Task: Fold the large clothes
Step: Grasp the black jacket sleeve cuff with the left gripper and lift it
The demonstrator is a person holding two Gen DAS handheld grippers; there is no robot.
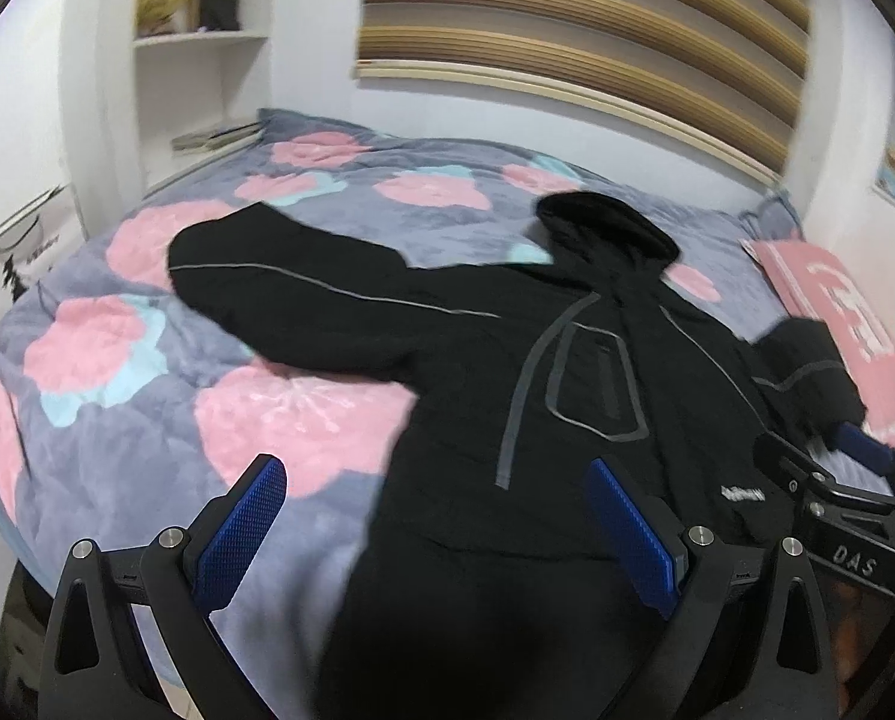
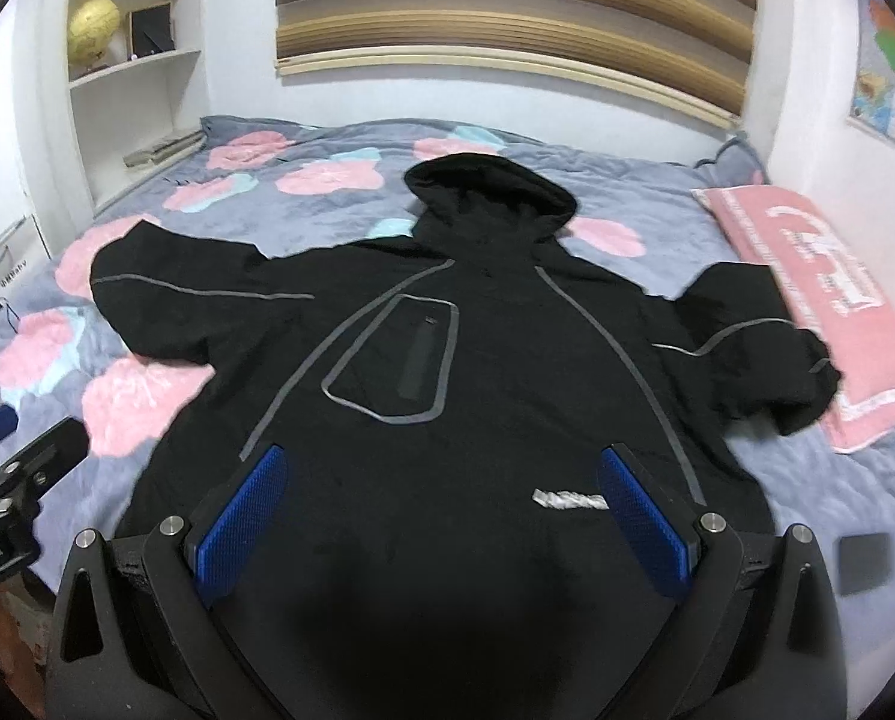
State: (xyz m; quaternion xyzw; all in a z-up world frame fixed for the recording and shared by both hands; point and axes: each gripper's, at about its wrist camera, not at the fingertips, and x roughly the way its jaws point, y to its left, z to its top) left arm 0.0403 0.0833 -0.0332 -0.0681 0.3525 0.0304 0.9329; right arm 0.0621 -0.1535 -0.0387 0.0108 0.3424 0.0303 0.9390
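We see a black hooded jacket [image 2: 447, 360] spread flat across the bed [image 2: 657, 210], sleeves out, nothing folded yet. Our left gripper [image 1: 438, 516] and right gripper [image 2: 444, 507] hover released above its hem.

Jacket [image 2: 447, 372] apparently flat on bed [image 2: 657, 204].

Floral bedspread [image 2: 657, 204], pink pillow [image 2: 819, 300], globe [image 2: 92, 30]

white walls [image 2: 447, 96] | striped blind [image 2: 507, 6] | alcove shelves [image 2: 135, 69] | floral bedspread [image 2: 657, 192]
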